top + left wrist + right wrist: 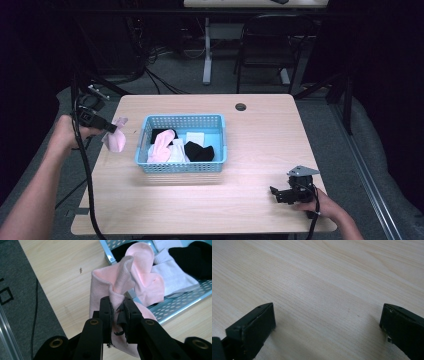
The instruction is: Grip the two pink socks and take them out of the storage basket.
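Observation:
My left gripper [111, 129] is shut on a pink sock [116, 139], which hangs from it above the table's left side, just left of the blue basket [181, 167]. In the left gripper view the jaws [117, 308] pinch a fold of that pink sock [100, 287], with the basket's corner [172, 312] behind it. Inside the basket lie another pink sock [162, 146], a white sock [178, 152] and black socks [199, 151]. My right gripper [276, 194] rests low at the table's front right, open with nothing between its jaws [327, 322].
The wooden table [260, 140] has a round cable hole [240, 107] at the back. Its left edge lies close under the hanging sock, with grey floor [17, 302] beyond. A black chair [265, 45] and a desk leg stand behind the table.

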Action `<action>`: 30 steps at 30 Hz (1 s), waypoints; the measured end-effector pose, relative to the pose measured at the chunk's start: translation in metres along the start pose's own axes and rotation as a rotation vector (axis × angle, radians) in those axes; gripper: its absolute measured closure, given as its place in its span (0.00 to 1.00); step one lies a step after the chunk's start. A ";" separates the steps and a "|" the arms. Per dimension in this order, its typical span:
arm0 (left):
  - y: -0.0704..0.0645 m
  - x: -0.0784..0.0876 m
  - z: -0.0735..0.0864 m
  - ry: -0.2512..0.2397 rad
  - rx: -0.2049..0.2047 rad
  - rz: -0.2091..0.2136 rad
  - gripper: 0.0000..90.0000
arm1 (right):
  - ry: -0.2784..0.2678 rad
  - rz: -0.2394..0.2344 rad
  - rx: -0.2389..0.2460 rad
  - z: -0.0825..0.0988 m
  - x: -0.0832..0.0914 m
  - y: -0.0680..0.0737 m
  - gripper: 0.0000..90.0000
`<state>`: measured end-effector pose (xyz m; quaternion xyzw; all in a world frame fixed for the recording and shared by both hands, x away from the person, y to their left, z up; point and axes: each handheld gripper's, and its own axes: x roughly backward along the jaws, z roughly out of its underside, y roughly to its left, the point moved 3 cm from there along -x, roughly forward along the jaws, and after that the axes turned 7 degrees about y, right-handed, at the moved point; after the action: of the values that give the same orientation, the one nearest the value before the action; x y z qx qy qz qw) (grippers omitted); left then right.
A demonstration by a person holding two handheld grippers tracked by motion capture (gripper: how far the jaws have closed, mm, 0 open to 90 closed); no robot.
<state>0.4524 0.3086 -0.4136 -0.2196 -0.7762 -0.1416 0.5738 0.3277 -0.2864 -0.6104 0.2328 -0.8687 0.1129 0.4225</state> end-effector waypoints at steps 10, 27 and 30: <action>0.010 -0.021 0.012 0.073 0.037 -0.020 0.88 | 0.001 0.001 0.000 0.000 0.000 0.000 0.00; 0.021 -0.075 0.031 0.160 0.101 0.012 0.88 | 0.002 0.003 0.003 0.000 0.000 0.000 0.00; 0.022 -0.084 0.033 0.164 0.112 0.018 0.88 | 0.003 0.003 0.003 0.000 0.000 0.000 0.00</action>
<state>0.4566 0.3284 -0.5047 -0.1819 -0.7314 -0.1103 0.6479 0.3277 -0.2866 -0.6104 0.2320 -0.8683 0.1152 0.4230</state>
